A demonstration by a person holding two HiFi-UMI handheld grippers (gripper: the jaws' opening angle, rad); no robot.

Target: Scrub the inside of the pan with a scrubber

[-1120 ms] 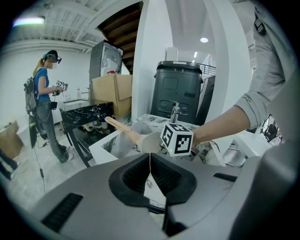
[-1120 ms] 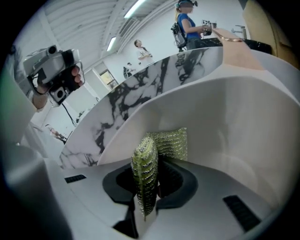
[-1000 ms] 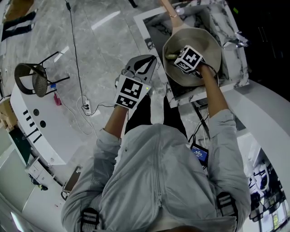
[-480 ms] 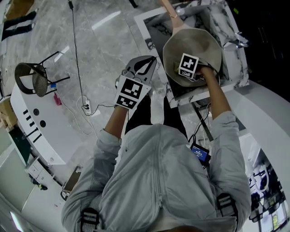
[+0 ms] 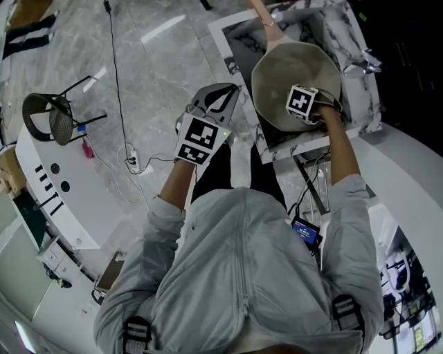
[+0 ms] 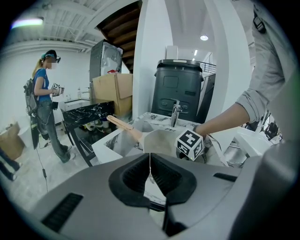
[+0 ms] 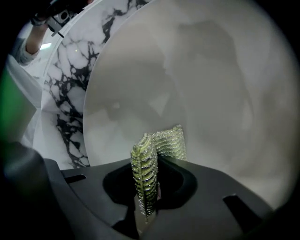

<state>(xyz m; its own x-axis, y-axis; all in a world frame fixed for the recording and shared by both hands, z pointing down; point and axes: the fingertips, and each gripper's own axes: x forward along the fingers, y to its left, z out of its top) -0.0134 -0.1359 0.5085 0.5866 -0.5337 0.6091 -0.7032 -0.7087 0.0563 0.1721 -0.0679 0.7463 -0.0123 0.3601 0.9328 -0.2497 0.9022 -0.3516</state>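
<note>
The beige pan [image 5: 291, 66] lies in a marble sink, its wooden handle [image 5: 266, 21] pointing away. My right gripper [image 5: 299, 101] is inside the pan near its right rim, and its marker cube hides the jaws in the head view. The right gripper view shows my right gripper [image 7: 149, 187] shut on a folded, glittery green-silver scrubber [image 7: 145, 161] held against the pan's pale inner wall [image 7: 201, 79]. My left gripper [image 5: 219, 95] hovers left of the sink, over the floor. Its jaws [image 6: 150, 165] are shut with nothing between them. The pan [image 6: 157, 140] lies ahead of them.
The white marble sink surround [image 5: 360, 66] frames the pan, with a faucet [image 6: 176, 112] and a dark bin [image 6: 180, 89] behind. A person [image 6: 44, 105] stands far left by a dark table. A black stool [image 5: 52, 117] and cables [image 5: 131, 162] are on the floor.
My right gripper has slid with the scrubber across the pan, from the left part toward the right rim. The left gripper has stayed put.
</note>
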